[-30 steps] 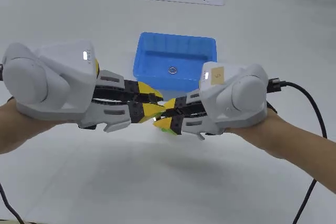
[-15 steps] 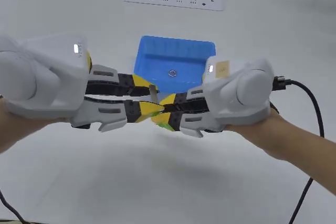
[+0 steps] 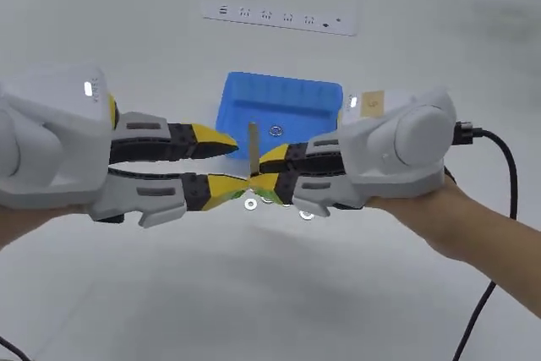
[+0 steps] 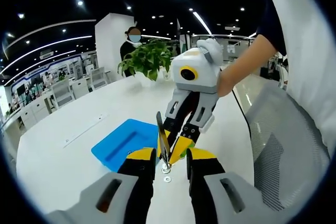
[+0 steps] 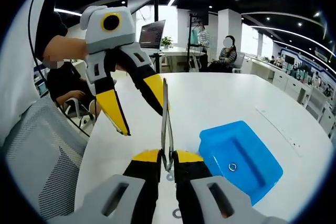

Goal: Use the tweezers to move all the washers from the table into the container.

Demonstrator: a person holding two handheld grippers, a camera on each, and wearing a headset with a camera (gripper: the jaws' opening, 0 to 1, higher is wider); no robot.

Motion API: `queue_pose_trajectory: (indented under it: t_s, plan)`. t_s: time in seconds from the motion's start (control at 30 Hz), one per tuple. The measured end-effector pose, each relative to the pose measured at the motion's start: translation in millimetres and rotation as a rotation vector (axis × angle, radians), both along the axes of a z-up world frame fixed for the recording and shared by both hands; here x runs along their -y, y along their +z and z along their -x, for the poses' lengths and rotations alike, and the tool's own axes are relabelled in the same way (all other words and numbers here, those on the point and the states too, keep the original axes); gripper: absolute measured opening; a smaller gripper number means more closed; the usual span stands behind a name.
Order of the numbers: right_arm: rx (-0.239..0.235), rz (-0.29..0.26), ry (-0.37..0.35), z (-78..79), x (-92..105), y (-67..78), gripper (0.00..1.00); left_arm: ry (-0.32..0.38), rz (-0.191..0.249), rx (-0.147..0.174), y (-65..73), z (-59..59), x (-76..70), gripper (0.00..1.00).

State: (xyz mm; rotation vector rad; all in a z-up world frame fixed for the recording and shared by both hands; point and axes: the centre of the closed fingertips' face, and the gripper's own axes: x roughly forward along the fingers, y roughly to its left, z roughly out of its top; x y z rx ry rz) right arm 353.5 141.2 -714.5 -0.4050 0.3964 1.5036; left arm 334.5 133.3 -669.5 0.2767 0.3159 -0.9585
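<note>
R gripper (image 3: 260,173) clamps tweezers (image 3: 252,139), long axis upright, crosswise to jaws; L gripper (image 3: 237,163) jaws wide.

Left gripper (image 3: 241,165): on the left in the head view, level, jaws pointing right and spread apart.
Right gripper (image 3: 258,177): opposite, jaws pointing left, closed on the tweezers (image 3: 252,143), which stand upright from them.
Relation: the two sets of jaw tips sit nose to nose, just beside each other.
Left hand (image 3: 30,221): under its gripper's body.
Right hand (image 3: 427,209): under its gripper's body, forearm running to the lower right.
</note>
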Motion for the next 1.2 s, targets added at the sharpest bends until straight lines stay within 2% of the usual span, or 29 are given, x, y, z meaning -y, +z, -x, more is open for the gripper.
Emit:
queue_pose_trajectory:
  t_s: [0.07,0.23,0.33,0.47,0.6,0.73,0.8,0.97,1.07,1.13,1.2]
  plan:
    - [0.007,-0.006,-0.006,-3.5,-0.4,5.4,0.1,0.016,-0.005,0.011,0.8,-0.4,-3.6,0.29]
    - [0.024,-0.023,-0.012,-12.9,-1.7,19.1,0.1,0.061,0.012,0.025,4.1,-2.5,-11.6,0.3]
    - [0.046,-0.026,-0.016,-23.0,-1.5,28.5,0.1,0.088,0.039,0.031,7.0,-5.0,-14.7,0.31]
    - [0.067,-0.038,-0.034,-37.0,-1.7,38.4,0.1,0.099,0.042,0.03,6.2,-5.9,-16.7,0.32]
    - [0.076,-0.048,-0.057,-51.1,-1.5,43.5,0.1,0.103,0.065,0.03,5.7,-4.3,-19.0,0.41]
    - [0.072,-0.056,-0.077,-63.6,-1.8,43.1,0.1,0.099,0.077,0.009,0.9,-0.3,-22.1,0.49]
    - [0.072,-0.051,-0.086,-70.4,-1.5,39.7,0.1,0.104,0.084,-0.009,-2.5,1.4,-24.6,0.55]
    - [0.065,-0.032,-0.101,-85.9,0.6,27.9,0.1,0.132,0.099,-0.026,-7.2,1.0,-29.6,0.71]
    - [0.04,-0.04,-0.122,-96.6,0.4,22.0,0.1,0.169,0.099,-0.05,-12.5,-2.1,-34.5,0.84]
    - [0.029,-0.042,-0.135,-103.0,-0.1,17.2,0.1,0.175,0.101,-0.063,-15.3,-2.5,-36.2,0.88]
    - [0.015,-0.044,-0.143,-107.3,-0.3,12.5,0.1,0.184,0.102,-0.063,-16.1,-3.2,-37.5,0.9]
